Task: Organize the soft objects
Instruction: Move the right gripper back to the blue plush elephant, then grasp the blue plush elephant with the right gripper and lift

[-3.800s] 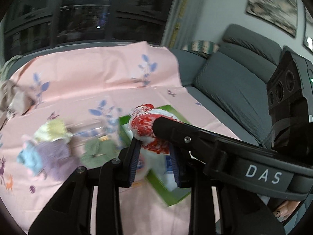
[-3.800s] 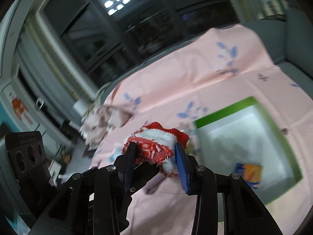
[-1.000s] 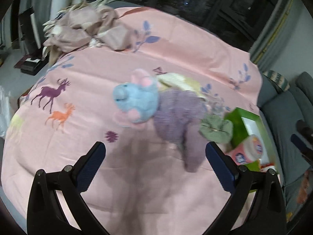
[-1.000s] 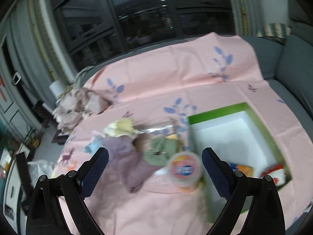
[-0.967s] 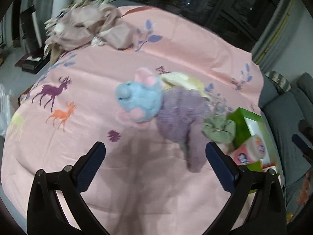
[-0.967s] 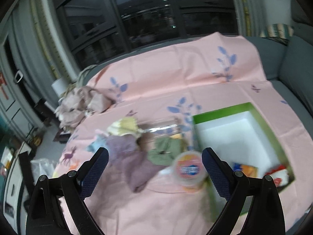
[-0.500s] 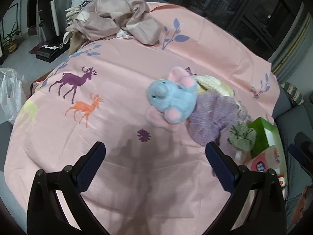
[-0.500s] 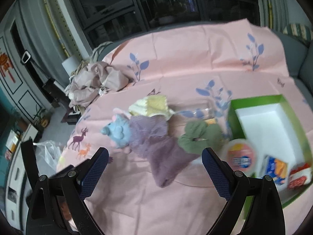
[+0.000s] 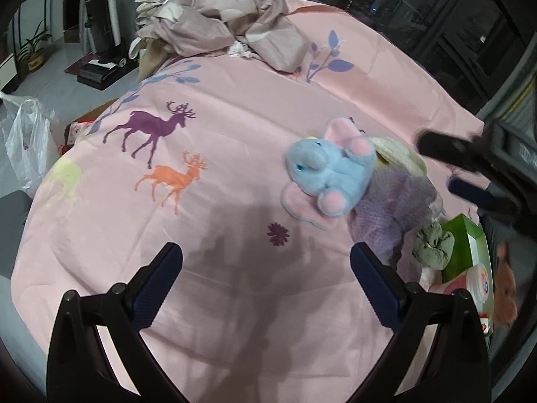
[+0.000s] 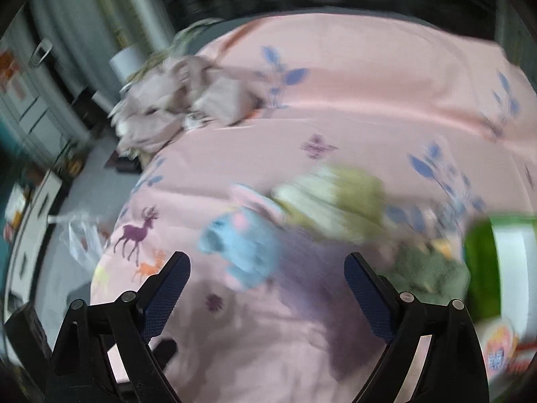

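Observation:
A blue plush elephant with pink ears lies on the pink sheet, resting against a purple knit cloth. Behind them is a yellow knit piece, and a green scrunchie lies by the green box. My left gripper hangs open over bare sheet, short of the elephant. My right gripper reaches in from the right above the pile. In its own blurred view the right gripper stands wide, jaws closing, with nothing pressed between them; the elephant lies just beyond the fingers.
A crumpled beige cloth is heaped at the sheet's far edge. A round pink tub sits at the green box. Left of the bed are a white plastic bag and the floor.
The right gripper's view has swung left, from the green box to the plush pile. The left gripper's view drifted left and down, and the right gripper's fingers came into it at the right.

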{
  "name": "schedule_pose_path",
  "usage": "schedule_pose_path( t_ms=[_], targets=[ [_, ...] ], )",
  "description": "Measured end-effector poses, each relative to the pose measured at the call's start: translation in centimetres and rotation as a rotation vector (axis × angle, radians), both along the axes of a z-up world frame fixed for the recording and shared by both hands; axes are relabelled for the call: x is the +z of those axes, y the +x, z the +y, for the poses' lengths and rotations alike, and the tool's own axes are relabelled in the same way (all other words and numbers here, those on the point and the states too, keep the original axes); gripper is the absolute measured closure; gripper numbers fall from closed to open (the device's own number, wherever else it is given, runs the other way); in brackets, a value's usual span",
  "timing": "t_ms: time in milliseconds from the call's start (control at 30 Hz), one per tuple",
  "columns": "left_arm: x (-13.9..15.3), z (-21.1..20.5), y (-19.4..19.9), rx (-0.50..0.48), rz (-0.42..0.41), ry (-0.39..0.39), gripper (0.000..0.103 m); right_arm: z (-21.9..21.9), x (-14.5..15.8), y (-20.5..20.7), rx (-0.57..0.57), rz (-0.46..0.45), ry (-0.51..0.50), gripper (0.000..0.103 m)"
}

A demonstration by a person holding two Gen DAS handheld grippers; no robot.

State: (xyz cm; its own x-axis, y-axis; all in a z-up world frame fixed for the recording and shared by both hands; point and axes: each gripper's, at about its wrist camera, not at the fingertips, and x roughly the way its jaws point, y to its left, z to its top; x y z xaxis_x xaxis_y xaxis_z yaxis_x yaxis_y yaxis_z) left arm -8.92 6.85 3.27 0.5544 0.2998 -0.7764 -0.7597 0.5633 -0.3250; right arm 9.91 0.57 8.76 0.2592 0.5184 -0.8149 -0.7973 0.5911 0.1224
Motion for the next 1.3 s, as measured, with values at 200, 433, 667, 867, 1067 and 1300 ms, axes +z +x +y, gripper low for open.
schedule_pose_path(
  t_ms=[200, 433, 667, 867, 1067, 1300],
  targets=[
    [-0.2, 1.1, -0.9, 0.048, -0.002, -0.032, 0.006, 6.0, -3.3, 0.3, 0.043, 0.014, -0.143, 0.041],
    [-0.1, 1.6, -1.1, 0.050, -0.017, -0.059, 0.006, 6.8, -6.2, 1.8, -0.022, -0.038, -0.246, 0.063],
    [0.2, 1.3, -1.0, 0.034, -0.025, -0.055, 0.006, 5.6, -5.8, 1.5, -0.015, -0.049, -0.202, 0.074],
    [0.4, 1.5, -1.4, 0.042, -0.039, -0.067, 0.006, 3.0, -2.0, -0.9, 0.053, -0.020, -0.075, 0.074],
    [0.5, 1.4, -1.6, 0.043, -0.038, -0.063, 0.006, -2.5, -0.7, -2.7, 0.071, 0.054, 0.026, 0.074],
    [0.2, 0.4, -0.9, 0.006, -0.015, -0.059, 0.006, -9.2, -4.0, -3.8, -0.087, 0.126, 0.017, 0.074]
  ],
)
